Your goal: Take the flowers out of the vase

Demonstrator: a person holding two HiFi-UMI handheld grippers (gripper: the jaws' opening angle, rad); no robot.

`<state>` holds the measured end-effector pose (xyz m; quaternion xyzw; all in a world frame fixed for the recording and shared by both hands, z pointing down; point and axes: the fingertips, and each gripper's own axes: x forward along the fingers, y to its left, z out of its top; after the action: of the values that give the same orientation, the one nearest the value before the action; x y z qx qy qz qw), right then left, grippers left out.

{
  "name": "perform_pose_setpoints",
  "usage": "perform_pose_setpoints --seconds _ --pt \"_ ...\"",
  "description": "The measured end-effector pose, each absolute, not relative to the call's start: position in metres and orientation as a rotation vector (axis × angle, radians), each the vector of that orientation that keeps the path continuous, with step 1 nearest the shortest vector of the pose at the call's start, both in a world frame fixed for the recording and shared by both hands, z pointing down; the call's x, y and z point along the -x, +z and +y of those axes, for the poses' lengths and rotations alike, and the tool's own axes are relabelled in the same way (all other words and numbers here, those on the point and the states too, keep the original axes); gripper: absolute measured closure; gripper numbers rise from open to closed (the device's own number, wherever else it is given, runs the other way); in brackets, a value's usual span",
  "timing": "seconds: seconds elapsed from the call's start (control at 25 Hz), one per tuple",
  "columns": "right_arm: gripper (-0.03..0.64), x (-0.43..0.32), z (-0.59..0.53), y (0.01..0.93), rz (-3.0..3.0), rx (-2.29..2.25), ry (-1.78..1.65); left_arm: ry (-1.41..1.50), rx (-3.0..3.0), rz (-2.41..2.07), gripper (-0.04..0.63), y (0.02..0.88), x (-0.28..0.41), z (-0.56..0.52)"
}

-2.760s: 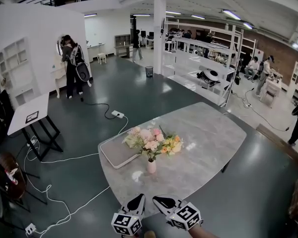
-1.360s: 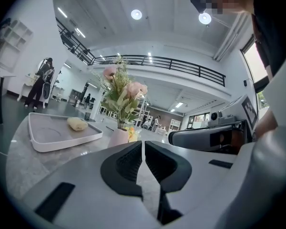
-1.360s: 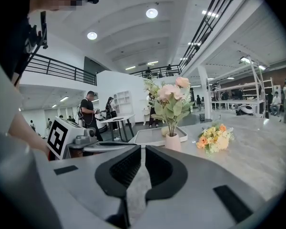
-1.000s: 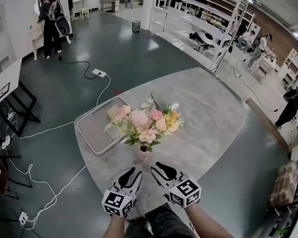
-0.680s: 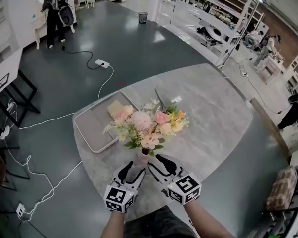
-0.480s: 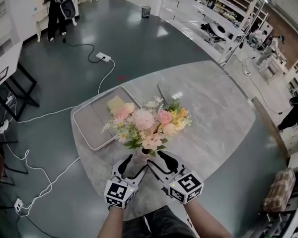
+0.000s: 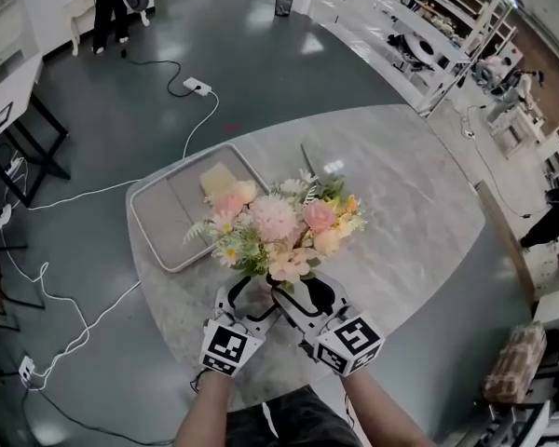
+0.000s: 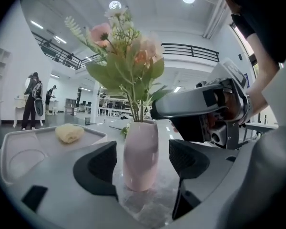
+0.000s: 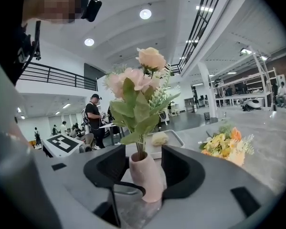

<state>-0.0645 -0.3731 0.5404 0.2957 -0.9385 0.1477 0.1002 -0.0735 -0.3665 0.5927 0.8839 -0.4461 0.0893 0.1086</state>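
A small pink vase [image 8: 140, 154] stands near the front edge of the grey marble table [image 7: 401, 203]. It holds a bunch of pink and cream flowers [image 7: 275, 231] with green leaves, which hides most of the vase in the head view. My left gripper [image 8: 142, 162] has the vase between its jaws, which are opening, with a gap on each side. My right gripper [image 9: 144, 168] also straddles the vase [image 9: 145, 175] from the other side. Its jaws are opening too and its pads do not press on the vase. In the head view both grippers, left [image 7: 249, 301] and right [image 7: 306, 294], meet under the flowers.
A grey tray [image 7: 163, 217] with a yellow sponge [image 7: 216, 181] lies behind the vase on the left. A loose yellow and orange bunch [image 9: 226, 144] lies on the table to the right. Cables and a power strip [image 7: 197, 87] lie on the floor.
Both grippers have moved forward from the table's near edge to the vase. Their jaws have opened wide, and the vase now sits between them.
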Motion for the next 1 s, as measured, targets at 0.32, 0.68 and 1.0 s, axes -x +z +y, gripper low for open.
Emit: perform_pose_setpoints --seconds 0.32,0.68,1.0 --pt "0.388 0.074 -0.378 0.541 -2.794 -0.804 0.391 0.299 -2.631 -1.337 0.259 0.589 0.068 -0.38" --pt "0.402 0.083 -0.381 0.546 -2.784 -0.773 0.34 0.369 -2.663 -1.327 0.328 0.594 0.063 -0.377" --pt "0.532 0.085 -0.385 0.544 -2.783 -0.783 0.275 0.368 -2.662 -1.328 0.328 0.596 0.066 -0.376"
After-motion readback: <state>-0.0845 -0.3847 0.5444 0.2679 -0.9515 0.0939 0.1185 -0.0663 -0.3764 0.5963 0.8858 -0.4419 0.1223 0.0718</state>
